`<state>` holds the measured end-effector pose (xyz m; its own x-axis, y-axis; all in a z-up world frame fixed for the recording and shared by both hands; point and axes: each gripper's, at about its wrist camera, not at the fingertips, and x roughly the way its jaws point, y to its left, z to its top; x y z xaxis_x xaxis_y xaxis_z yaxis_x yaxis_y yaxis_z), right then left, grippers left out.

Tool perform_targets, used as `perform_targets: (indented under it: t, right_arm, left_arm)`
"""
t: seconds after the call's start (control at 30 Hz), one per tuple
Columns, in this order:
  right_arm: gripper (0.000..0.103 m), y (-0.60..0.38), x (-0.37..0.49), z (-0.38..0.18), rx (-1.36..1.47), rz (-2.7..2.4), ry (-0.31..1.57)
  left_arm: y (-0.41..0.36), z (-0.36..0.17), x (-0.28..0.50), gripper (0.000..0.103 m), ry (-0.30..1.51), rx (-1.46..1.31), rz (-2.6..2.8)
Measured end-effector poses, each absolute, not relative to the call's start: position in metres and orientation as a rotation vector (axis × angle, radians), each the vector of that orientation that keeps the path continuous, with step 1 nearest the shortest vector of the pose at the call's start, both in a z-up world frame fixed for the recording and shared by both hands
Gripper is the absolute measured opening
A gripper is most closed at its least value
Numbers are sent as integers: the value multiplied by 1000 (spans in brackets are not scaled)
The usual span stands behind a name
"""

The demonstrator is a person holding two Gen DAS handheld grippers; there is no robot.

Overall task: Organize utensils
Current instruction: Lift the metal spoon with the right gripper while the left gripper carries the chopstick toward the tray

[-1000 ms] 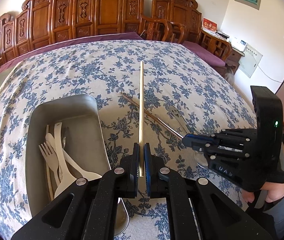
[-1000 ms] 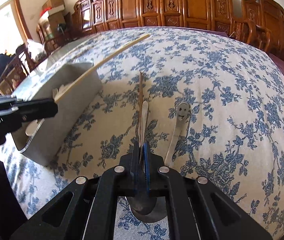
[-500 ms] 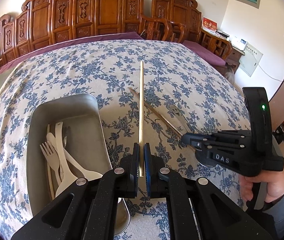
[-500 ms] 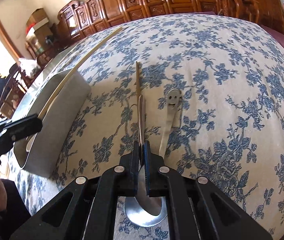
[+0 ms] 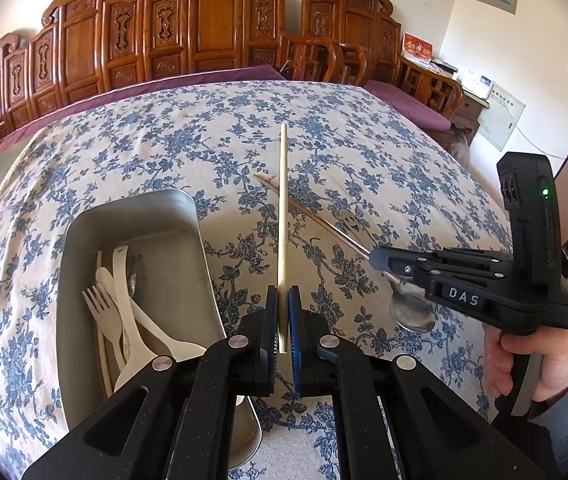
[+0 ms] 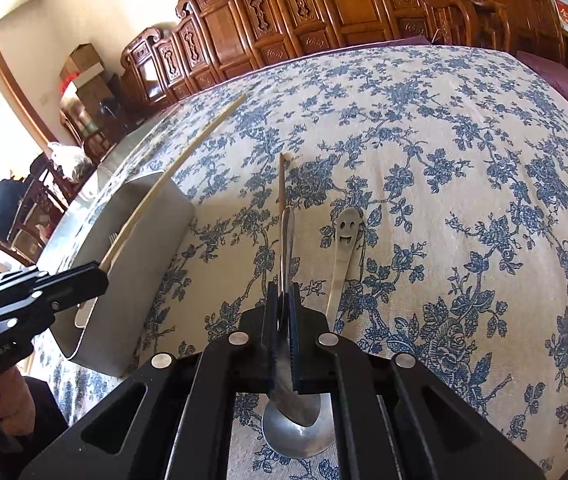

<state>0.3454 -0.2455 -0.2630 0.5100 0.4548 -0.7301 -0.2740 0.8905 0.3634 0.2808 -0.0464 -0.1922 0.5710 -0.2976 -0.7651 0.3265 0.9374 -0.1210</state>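
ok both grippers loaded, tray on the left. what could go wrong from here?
1. The left gripper pinches the long pale wooden chopstick at its very end; it may pivot or slip.
2. The right gripper holds a metal spoon edge-on, likely to twist.
3. The chopstick could snag the steel tray rim.

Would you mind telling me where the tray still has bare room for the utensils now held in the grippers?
The tray is bare across its far end and along its right wall. The pale fork and spoons crowd the near left. On the cloth, the smiley spoon and dark chopstick fill the strip right of the tray.
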Motion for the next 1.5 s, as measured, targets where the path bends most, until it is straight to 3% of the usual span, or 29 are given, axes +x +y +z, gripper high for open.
perform_targets:
  t: [0.7, 0.73, 0.8, 0.87, 0.97, 1.0, 1.03, 1.5]
  right_arm:
    - [8, -302, 344, -271, 94, 204, 942]
    - [10, -301, 344, -273, 92, 213, 952]
    - [25, -294, 346, -277, 65, 235, 972]
    - [27, -285, 346, -278, 4, 236, 964]
    - [23, -274, 345, -279, -99, 211, 958]
    - [6, -270, 344, -279, -123, 215, 957]
    - [4, -267, 344, -279, -143, 224, 961]
    - [3, -263, 331, -261, -116, 250, 932]
  left_arm:
    - [-48, -193, 281, 4, 892, 45, -368]
    - [-48, -193, 280, 4, 891, 45, -368]
    - [-48, -192, 280, 4, 891, 45, -368]
    - [-48, -192, 280, 4, 891, 44, -368]
    - [-48, -192, 280, 4, 889, 46, -369]
    - [-48, -191, 280, 4, 889, 46, -368]
    - [-47, -191, 280, 4, 889, 46, -368]
    - [-6, -174, 261, 4, 855, 22, -286]
